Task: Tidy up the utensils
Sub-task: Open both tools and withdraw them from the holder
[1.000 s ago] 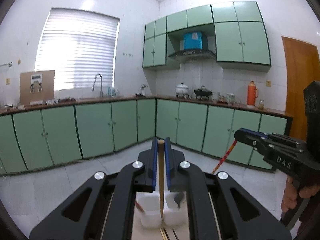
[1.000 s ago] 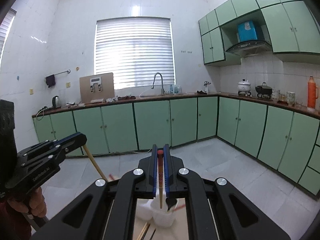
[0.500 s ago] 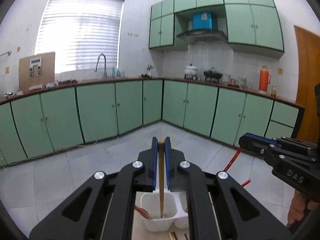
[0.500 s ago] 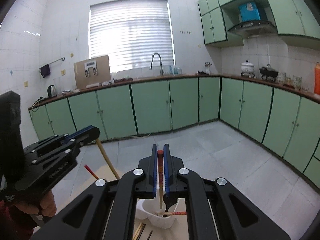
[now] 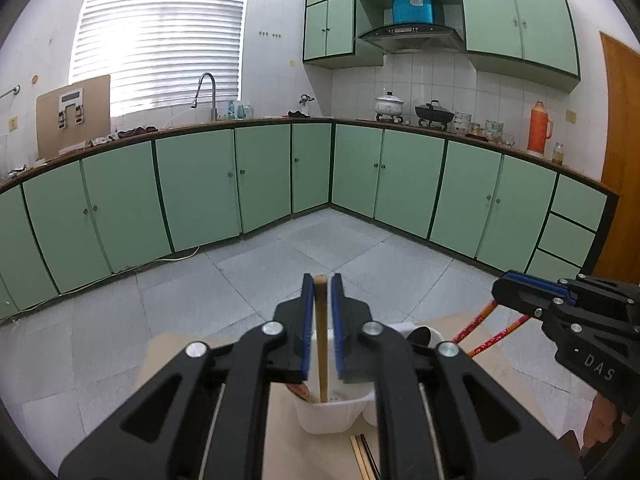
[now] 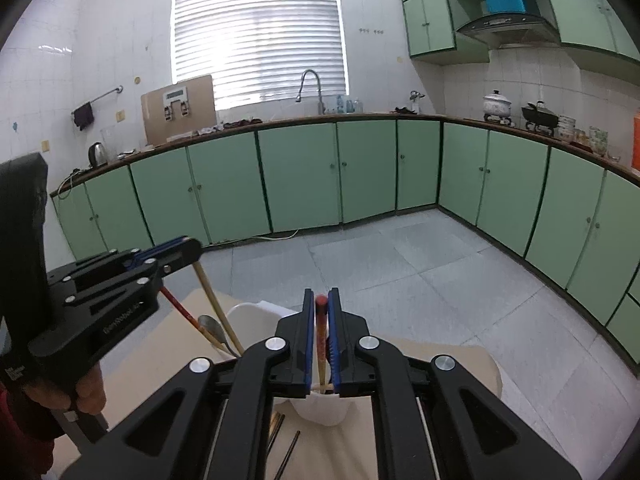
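My left gripper is shut on a plain wooden chopstick that hangs down into a white utensil holder on the beige table. In the right wrist view that gripper and chopstick show at left. My right gripper is shut on a red-topped chopstick above the white holder. It shows at right in the left wrist view, its red chopstick slanting toward the holder. A second red chopstick lies beside it. A spoon stands in the holder.
Loose chopsticks lie on the table in front of the holder, also seen in the right wrist view. Green cabinets and a grey tiled floor lie beyond the table edge. A wooden door is at far right.
Both grippers have lowered toward the table with their chopsticks. The holder and table now fill more of both views, and the chopstick tips reach deeper into the holder.
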Tool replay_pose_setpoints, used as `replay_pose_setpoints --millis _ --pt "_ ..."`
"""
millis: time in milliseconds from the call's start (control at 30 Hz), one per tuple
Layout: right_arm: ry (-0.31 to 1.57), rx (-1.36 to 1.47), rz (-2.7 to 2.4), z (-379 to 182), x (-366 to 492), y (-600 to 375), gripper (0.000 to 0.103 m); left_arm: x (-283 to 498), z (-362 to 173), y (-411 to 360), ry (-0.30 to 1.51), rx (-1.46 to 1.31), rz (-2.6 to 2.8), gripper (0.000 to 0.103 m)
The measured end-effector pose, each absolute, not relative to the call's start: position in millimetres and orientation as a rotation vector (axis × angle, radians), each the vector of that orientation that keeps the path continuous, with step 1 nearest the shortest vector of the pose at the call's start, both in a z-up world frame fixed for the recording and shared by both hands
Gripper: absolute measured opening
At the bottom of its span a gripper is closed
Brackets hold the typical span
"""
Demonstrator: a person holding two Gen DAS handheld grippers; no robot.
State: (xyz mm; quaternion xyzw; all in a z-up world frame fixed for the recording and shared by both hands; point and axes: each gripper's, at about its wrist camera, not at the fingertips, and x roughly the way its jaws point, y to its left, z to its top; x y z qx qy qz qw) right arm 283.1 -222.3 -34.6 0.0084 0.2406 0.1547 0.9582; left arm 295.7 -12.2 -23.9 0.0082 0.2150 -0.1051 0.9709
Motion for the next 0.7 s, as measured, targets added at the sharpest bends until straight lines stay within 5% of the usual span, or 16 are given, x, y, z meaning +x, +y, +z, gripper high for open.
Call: replay_pose_setpoints --millis 100,300,600,700 --pt "0.447 0.008 0.283 -26 268 -229 0.015 281 -16 -7 0.402 0.019 -0.205 0.031" --pt "0.386 0.026 0.240 -21 231 -244 0.040 235 -4 -2 0.331 0.030 -0.206 0.056" --pt "0.398 0.060 0.227 -41 182 -246 0.055 173 -20 5 0.324 0.024 -0.204 0.069" --pt "0.407 0.072 0.223 -49 167 -244 0.067 156 -32 8 0.330 0.039 -0.189 0.082"
